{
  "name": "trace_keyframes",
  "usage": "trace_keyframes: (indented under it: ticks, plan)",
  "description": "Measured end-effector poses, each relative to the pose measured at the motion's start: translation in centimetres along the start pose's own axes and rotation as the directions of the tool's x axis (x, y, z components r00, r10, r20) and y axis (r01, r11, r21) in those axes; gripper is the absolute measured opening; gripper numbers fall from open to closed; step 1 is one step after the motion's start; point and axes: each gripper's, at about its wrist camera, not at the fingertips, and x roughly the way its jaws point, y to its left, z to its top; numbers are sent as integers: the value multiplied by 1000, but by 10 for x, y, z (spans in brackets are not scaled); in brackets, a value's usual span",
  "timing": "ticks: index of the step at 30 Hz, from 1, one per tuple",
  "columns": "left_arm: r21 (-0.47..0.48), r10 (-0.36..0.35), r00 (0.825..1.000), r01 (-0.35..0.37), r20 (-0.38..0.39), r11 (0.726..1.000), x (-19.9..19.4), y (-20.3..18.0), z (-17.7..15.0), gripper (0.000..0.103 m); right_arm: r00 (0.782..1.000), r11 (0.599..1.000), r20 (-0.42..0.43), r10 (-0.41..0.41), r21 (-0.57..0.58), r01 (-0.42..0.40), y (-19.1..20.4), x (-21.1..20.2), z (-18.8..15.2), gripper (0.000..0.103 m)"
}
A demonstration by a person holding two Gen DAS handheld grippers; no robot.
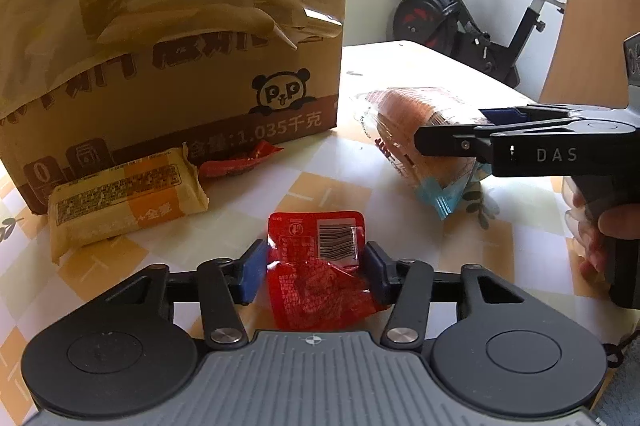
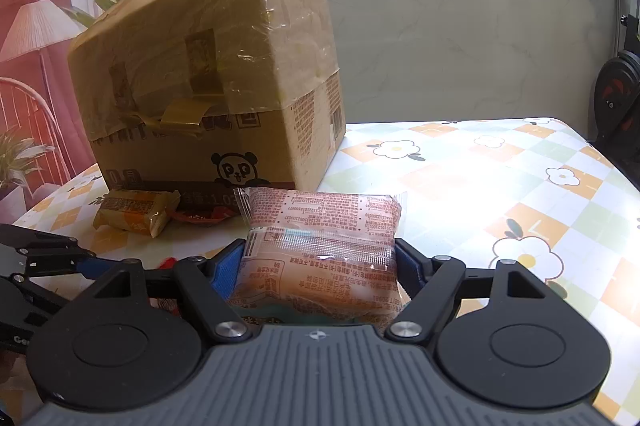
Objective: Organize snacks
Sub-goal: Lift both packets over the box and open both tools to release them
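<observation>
Beside the cardboard box (image 1: 172, 38), I'm gripping a red packet (image 1: 320, 266) in my left gripper (image 1: 316, 272); my right gripper (image 2: 320, 266) is clasping the pink packet (image 2: 320, 250); open tablecloth (image 2: 500, 186) is lying rightward.

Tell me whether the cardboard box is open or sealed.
Sealed, as far as visible: the cardboard box has its top wrapped in tape; no open flap shows.

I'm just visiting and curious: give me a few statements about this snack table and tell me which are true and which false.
1. The left gripper has a red foil snack packet between its fingers. True.
2. The right gripper is empty. False: it holds a clear orange-printed bread pack.
3. The brown cardboard box lies flattened. False: it stands upright.
4. A yellow wrapped bar lies in front of the box. True.
</observation>
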Motion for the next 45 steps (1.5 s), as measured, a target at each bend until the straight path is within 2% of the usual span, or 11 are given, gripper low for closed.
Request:
trace_keyframes:
  ticks: [6, 14, 22, 26, 29, 34, 38, 41, 45]
  plan:
    - [-50, -2, 1000, 3, 20, 999, -11, 8, -4, 45, 1000, 1000, 0, 0, 1, 0, 0, 0, 0, 78]
    - [-95, 22, 999, -19, 37, 995, -19, 22, -5, 44, 1000, 1000, -3, -4, -4, 4, 1, 0, 0, 78]
    - [-100, 46, 994, -36, 98, 994, -39, 32, 1, 44, 1000, 1000, -9, -12, -8, 12, 1, 1, 0, 78]
    - [-96, 64, 988, -51, 138, 994, -55, 41, 13, 44, 999, 1000, -31, -23, -9, 23, 5, 0, 5, 78]
    - [-97, 72, 982, -55, 177, 994, -71, 50, 26, 44, 1000, 1000, -12, -10, 25, 10, 9, -12, 12, 78]
    - [-43, 83, 954, -74, 288, 996, -107, 64, 61, 44, 996, 999, 83, 36, 4, -37, 20, -44, 51, 78]
    - [-37, 90, 920, -82, 382, 996, -135, 78, 97, 45, 977, 997, 200, 79, -25, -75, 30, -65, 103, 78]
    - [-48, 109, 894, -98, 435, 994, -148, 93, 125, 45, 962, 991, 245, 125, -83, -107, 43, -64, 146, 78]
    - [-71, 139, 877, -120, 460, 990, -147, 112, 160, 45, 951, 977, 262, 163, -180, -118, 72, -40, 191, 78]
